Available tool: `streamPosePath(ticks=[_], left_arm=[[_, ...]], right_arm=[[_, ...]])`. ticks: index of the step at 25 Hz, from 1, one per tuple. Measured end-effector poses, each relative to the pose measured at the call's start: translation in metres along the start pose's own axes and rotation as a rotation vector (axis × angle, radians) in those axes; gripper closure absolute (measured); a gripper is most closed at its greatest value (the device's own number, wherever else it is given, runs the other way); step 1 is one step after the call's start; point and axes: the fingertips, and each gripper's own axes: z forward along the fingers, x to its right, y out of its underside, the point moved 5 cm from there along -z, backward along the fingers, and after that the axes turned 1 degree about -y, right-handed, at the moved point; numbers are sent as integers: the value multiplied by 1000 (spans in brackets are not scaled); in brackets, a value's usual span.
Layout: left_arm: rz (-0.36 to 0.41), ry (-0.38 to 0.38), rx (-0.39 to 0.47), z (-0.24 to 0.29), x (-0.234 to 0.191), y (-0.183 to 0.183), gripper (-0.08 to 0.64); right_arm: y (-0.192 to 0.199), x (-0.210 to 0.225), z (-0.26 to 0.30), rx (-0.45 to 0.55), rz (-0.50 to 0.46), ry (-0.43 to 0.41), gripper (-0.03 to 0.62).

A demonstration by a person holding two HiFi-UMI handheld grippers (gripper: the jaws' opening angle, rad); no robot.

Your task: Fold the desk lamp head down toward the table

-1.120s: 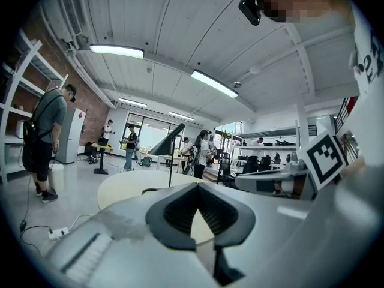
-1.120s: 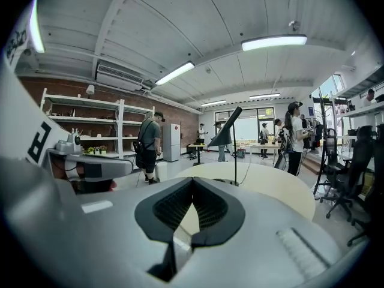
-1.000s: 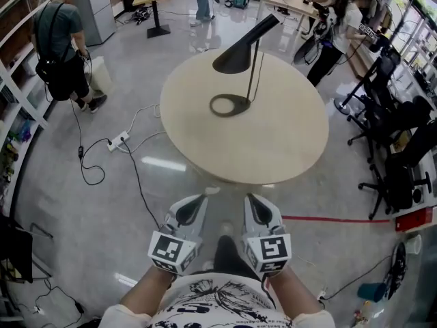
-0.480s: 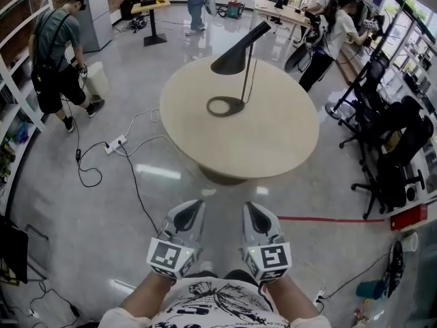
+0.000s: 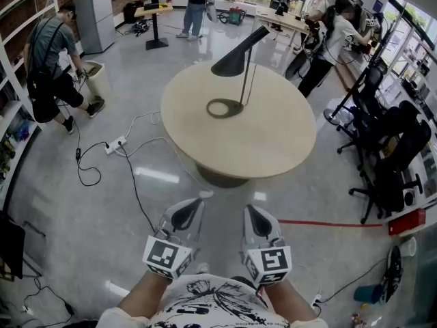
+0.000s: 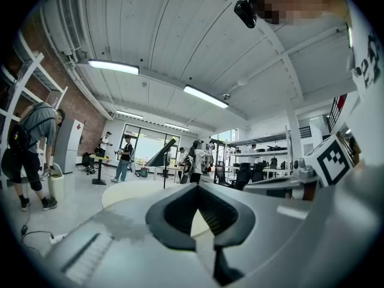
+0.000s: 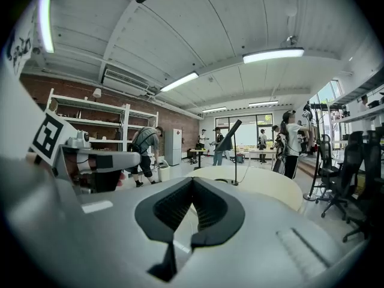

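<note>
Round beige bench [image 5: 266, 145] on grey floor [image 5: 102, 210]; black desk lamp [image 5: 231, 64] stands on it, ring base toward 11 o'clock.

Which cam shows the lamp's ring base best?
Head view: the whole ring base shows from above on the round table. Right gripper view catches it only as a thin edge-on sliver. Left gripper view shows the lamp head and stem; the base isn't discernible.

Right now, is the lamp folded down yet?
Not yet, nothing is done. The lamp head slants up high above the round table. Nothing is in hand: the left claw and right claw are shut, empty and short of the table. Left to do: reach the lamp and fold its head down.
</note>
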Motion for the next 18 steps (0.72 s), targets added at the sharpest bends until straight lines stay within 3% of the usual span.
streamPosePath(ticks=[18], left_arm=[[3, 7, 7, -9, 12, 0, 557]], right_arm=[[6, -2, -12, 4, 0, -5, 584]])
